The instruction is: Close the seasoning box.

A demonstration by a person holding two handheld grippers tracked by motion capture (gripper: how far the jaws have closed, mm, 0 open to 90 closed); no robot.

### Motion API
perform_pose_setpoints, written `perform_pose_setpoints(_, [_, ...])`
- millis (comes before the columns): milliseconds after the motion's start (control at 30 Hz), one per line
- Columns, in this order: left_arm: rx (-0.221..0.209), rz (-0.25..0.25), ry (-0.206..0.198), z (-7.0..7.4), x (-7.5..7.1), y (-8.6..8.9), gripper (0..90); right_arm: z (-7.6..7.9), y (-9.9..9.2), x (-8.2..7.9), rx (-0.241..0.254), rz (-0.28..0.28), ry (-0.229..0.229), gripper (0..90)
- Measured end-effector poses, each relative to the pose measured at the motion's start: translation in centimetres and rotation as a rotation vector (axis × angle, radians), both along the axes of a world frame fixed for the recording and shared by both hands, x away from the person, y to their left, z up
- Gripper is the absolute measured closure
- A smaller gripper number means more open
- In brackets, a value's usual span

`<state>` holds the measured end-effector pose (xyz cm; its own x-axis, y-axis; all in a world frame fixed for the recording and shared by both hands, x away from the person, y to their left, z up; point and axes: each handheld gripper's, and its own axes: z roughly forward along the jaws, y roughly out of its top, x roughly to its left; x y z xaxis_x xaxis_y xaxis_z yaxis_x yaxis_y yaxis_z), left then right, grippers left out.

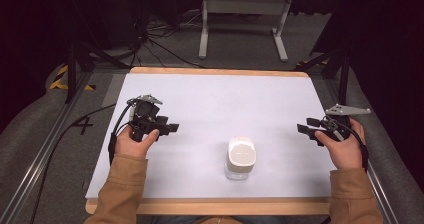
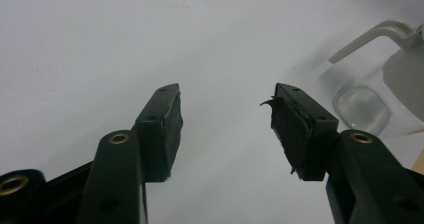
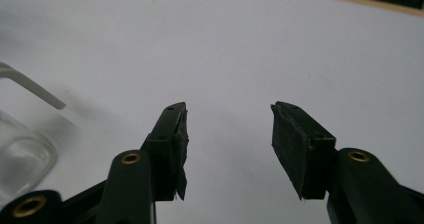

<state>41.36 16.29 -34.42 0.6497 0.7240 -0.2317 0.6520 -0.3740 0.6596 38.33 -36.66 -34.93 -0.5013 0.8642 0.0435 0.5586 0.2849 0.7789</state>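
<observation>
- White sheet (image 1: 215,104) covers the wooden table (image 1: 220,71) in front of me, with grey carpet and a pale metal stand (image 1: 245,21) on the floor beyond its far edge.
- A clear container with a cream lid (image 1: 241,156) stands upright on the sheet, near the table's front edge and a little right of its middle.
- My left gripper (image 1: 172,128) is well to the left of the container and slightly farther back, held in my left hand (image 1: 136,140), jaws pointing toward the container's side of the table.
- In the left gripper view its jaws stand wide apart with bare sheet between them; the container (image 2: 380,84) sits off to the right, its lid clasp sticking out, not touching the jaws.
- My right gripper (image 1: 306,125) is well to the right of the container, in my right hand (image 1: 345,151), grey plate on top.
- In the right gripper view the jaws are spread, gripping nothing; the container (image 3: 22,149) shows at the left edge, apart from them.
- Both tan sleeves (image 1: 122,189) come in near the table's front edge, one on either side of the container.
</observation>
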Motion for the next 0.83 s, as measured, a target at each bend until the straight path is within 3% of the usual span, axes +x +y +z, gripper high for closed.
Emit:
perform_pose_setpoints(200, [0.018,0.015,0.013,-0.3,0.2,0.1,46.0,-1.9,-0.4,0.9,-0.045,-0.022,0.076,48.1])
perform_pose_setpoints(467, [0.033,0.028,0.019,-0.8,0.5,0.4,45.7,-4.5,-0.7,1.7,-0.071,-0.034,0.162,48.0])
perform_pose_setpoints(667, [0.038,0.026,0.023,-0.9,0.7,0.5,45.7,-5.7,-0.2,1.9,-0.096,-0.012,0.185,48.9])
perform_pose_setpoints(833, [0.031,0.026,0.018,-0.9,0.7,0.4,45.3,-5.8,0.0,2.0,-0.092,-0.001,0.176,48.0])
